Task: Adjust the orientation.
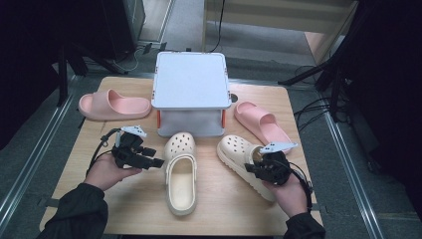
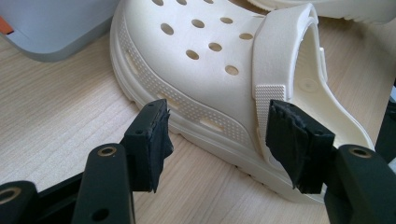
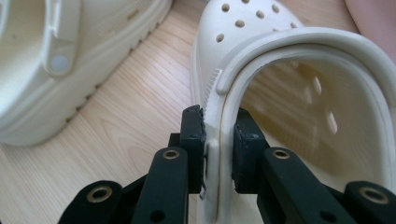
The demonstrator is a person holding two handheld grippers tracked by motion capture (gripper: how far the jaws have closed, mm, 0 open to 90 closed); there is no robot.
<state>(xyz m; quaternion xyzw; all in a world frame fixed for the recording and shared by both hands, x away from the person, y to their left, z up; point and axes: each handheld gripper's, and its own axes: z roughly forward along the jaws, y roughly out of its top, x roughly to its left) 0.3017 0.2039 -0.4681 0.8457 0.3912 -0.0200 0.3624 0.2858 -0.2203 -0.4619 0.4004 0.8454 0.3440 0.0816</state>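
Your left claw [image 1: 160, 163] stood open just short of the middle clog [image 1: 180, 172], whose long axis ran across its reach, while your right claw [image 1: 249, 169] pinched the other clog's [image 1: 238, 152] rim on the tabletop [image 1: 134, 209].

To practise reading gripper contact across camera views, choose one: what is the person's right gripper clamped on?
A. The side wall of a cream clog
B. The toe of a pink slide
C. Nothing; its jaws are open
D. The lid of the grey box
A. In the right gripper view the right gripper has both jaws pressed against the side wall of the right cream clog, while the left gripper is open beside the other clog.
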